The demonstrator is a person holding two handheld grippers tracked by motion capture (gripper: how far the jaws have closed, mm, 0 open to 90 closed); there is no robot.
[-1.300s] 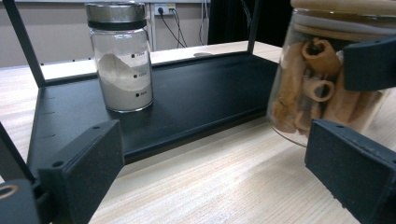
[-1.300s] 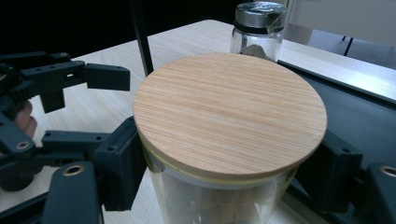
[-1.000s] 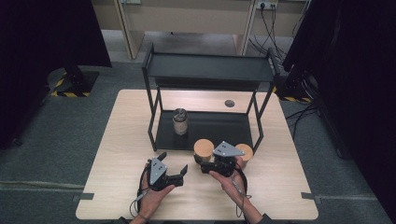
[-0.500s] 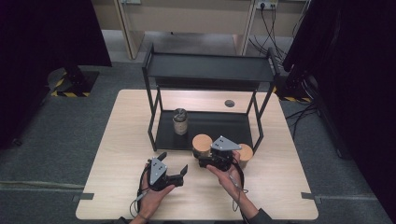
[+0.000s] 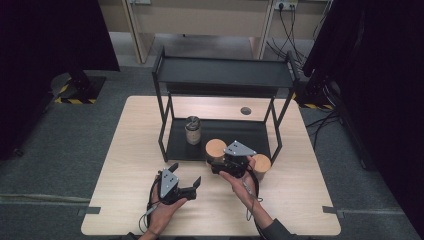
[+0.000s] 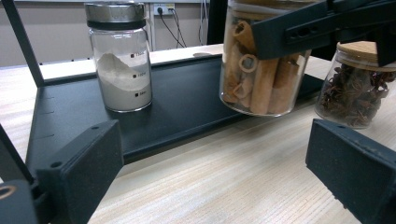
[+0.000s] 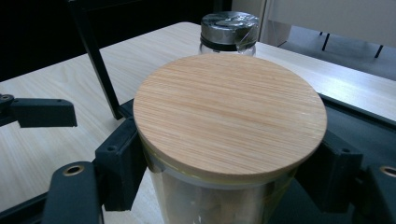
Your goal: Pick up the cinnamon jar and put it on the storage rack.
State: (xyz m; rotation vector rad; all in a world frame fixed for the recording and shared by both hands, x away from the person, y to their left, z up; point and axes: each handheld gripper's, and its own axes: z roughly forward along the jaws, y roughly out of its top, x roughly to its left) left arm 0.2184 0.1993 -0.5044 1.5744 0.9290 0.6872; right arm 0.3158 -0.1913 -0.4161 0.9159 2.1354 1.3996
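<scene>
Gripping the cinnamon jar, the right claw is lifting it at the rack's front edge. Left claw is resting released on the desk. Powder jar is already shelved; star-anise jar is waiting.

powder jar, tiny scale marks, unreadable

A rack stands at the counter's 12 o'clock side. A powder jar sits on its bottom shelf. Two lidded jars sit at the shelf's 5 o'clock.
</scene>
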